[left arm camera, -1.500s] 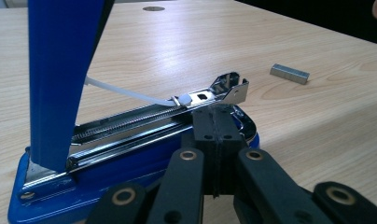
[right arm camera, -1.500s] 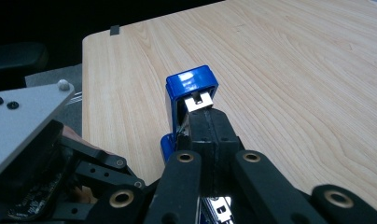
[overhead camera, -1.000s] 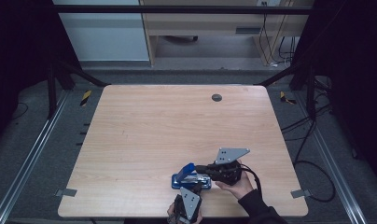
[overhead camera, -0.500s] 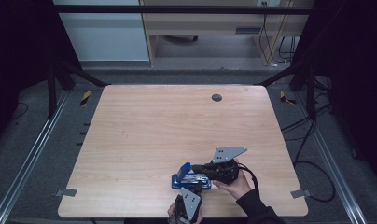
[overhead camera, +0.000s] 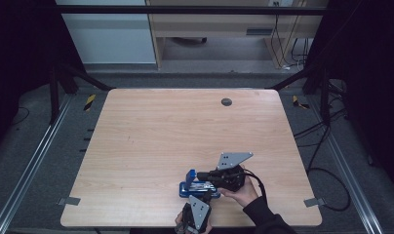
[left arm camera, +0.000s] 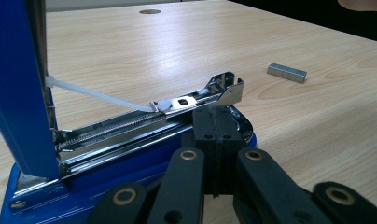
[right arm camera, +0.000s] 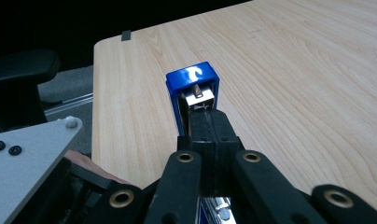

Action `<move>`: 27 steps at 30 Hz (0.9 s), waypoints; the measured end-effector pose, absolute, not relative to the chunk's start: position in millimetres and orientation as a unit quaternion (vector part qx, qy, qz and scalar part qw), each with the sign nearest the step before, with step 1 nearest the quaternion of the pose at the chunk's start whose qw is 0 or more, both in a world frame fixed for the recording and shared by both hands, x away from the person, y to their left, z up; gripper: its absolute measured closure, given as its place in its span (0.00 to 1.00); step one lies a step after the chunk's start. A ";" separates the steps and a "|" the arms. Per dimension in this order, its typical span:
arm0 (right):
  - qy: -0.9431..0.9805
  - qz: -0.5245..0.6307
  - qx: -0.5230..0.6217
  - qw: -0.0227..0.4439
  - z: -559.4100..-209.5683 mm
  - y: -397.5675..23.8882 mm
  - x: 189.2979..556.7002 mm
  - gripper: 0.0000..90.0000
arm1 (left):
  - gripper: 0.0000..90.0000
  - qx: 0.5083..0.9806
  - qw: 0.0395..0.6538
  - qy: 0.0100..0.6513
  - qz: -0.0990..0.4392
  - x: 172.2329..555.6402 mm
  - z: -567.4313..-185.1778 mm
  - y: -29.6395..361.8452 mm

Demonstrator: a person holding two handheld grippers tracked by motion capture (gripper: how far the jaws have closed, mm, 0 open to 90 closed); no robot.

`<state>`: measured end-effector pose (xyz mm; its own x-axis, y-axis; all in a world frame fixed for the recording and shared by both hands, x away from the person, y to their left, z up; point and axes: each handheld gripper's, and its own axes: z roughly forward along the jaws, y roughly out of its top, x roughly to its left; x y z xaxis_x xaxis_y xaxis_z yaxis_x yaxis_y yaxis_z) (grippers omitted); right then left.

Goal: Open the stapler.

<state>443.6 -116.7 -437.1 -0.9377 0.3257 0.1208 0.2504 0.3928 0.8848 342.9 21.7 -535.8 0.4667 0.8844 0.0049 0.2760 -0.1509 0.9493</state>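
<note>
At the near edge of the tabletop (overhead camera: pixel 136 146), the left tool (left arm camera: pixel 213 140) has its jaws pressed together, tips resting against the chrome magazine rail of the opened blue stapler (overhead camera: pixel 197 185). No brand or writing can be read on the stapler. Just beyond, the right tool (right arm camera: pixel 210 126) also has its jaws fully together, their tips at the raised blue lid (right arm camera: pixel 192 79). In the left gripper view, a strip of staples (left arm camera: pixel 286 72) lies on the wood, apart from the stapler. Farthest off sits a round dark grommet (overhead camera: pixel 226 102).
</note>
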 end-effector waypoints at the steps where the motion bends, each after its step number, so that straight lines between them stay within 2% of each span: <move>1: 0.834 0.524 0.172 0.035 -437.0 -116.2 443.8 1.00 | 1.00 0.695 0.501 0.417 0.304 343.0 -535.8 21.8; 27: 0.844 0.513 0.156 0.021 -430.5 -95.2 449.9 1.00 | 1.00 0.696 0.500 0.415 0.304 342.7 -535.9 21.7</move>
<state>449.9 -95.2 -430.5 -0.9504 0.2850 0.1247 0.2420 0.4255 0.8720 342.7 21.7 -535.9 0.4701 0.8826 0.0076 0.2739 -0.1540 0.9494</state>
